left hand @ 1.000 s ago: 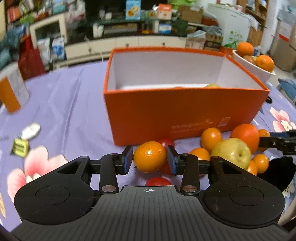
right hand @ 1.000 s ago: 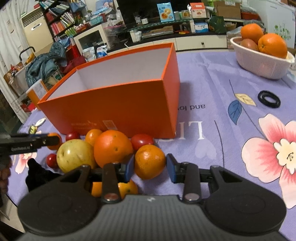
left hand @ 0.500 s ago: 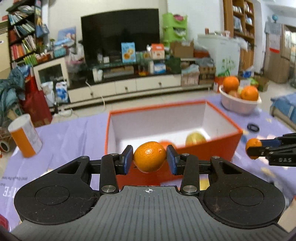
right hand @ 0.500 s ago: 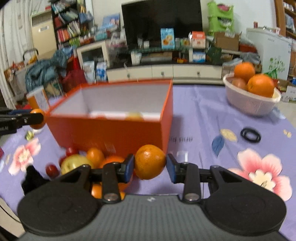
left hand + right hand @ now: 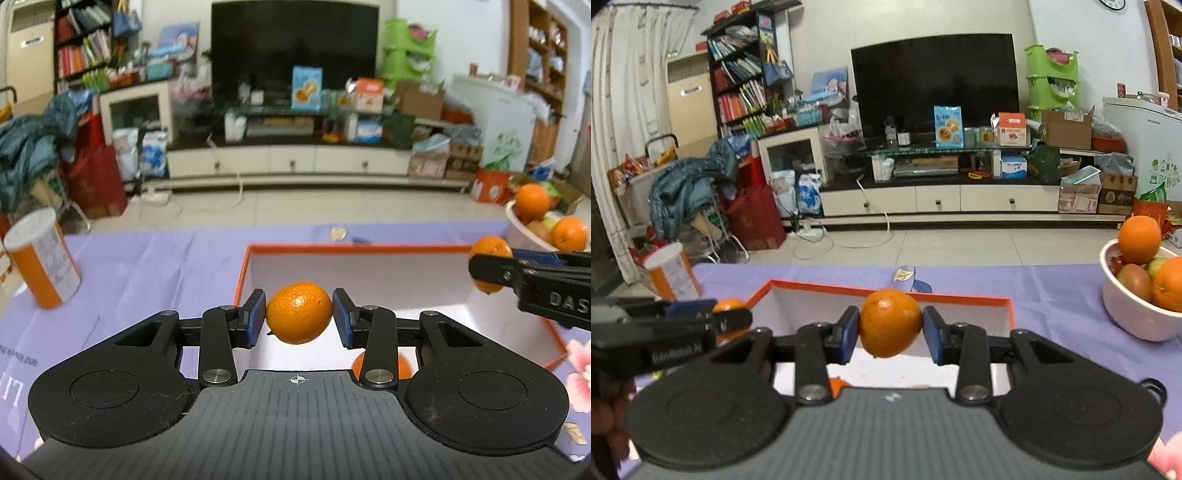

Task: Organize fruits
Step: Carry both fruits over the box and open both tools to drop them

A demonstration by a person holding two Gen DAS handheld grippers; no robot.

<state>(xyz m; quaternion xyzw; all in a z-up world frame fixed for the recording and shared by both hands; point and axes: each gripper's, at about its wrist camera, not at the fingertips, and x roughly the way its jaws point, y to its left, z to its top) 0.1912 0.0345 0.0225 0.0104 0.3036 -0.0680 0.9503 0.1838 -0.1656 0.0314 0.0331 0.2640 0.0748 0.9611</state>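
My left gripper (image 5: 299, 317) is shut on a small orange (image 5: 299, 312) and holds it above the near left part of the open orange box (image 5: 354, 248). My right gripper (image 5: 890, 328) is shut on another small orange (image 5: 889, 322) above the same box (image 5: 886, 293). Each gripper shows in the other's view: the right one with its orange (image 5: 489, 264) at the right, the left one with its orange (image 5: 728, 306) at the left. One orange (image 5: 380, 363) lies inside the box, partly hidden.
A white bowl (image 5: 1134, 314) of oranges and other fruit stands at the right on the purple floral tablecloth (image 5: 147, 266). An orange-and-white canister (image 5: 42, 258) stands at the far left. Beyond the table's far edge is a cluttered living room.
Both grippers have risen from the fruit pile in front of the box, each with its orange, and moved forward over the open box.
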